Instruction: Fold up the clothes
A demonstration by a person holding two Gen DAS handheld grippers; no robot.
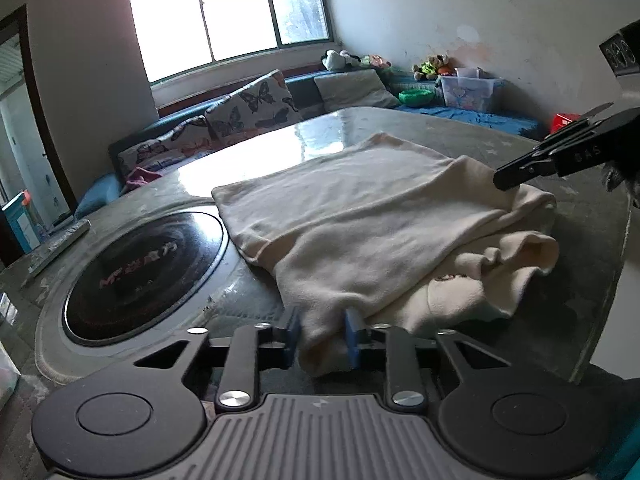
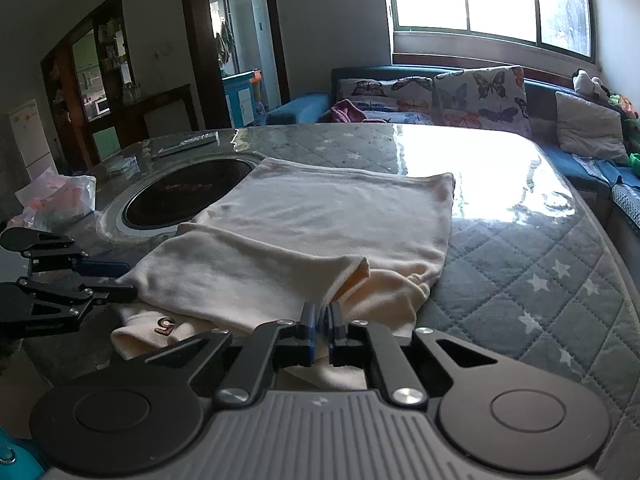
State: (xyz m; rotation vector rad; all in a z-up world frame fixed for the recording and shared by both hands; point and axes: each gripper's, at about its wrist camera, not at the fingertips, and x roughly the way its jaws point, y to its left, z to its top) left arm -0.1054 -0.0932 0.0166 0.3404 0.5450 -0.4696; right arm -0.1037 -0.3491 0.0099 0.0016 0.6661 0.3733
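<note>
A cream garment (image 1: 360, 208) (image 2: 320, 216) lies partly folded on the quilted grey table cover (image 2: 540, 280), with a small brown logo near its front edge. In the left wrist view, my left gripper (image 1: 323, 334) has its blue pads pressed on a bunched near corner of the cloth. In the right wrist view that same gripper (image 2: 120, 280) sits at the garment's left corner. My right gripper (image 2: 322, 320) is shut on the near edge of the upper layer, its pads almost together. In the left wrist view it (image 1: 504, 182) comes in from the right and touches the cloth's far right side.
A round black hob (image 1: 144, 268) (image 2: 188, 196) is set into the table left of the garment, and the cloth overlaps its rim. A flat strip (image 2: 188, 142) and a plastic bag (image 2: 60, 200) lie at the far left. A sofa with butterfly cushions (image 2: 476, 92) stands behind.
</note>
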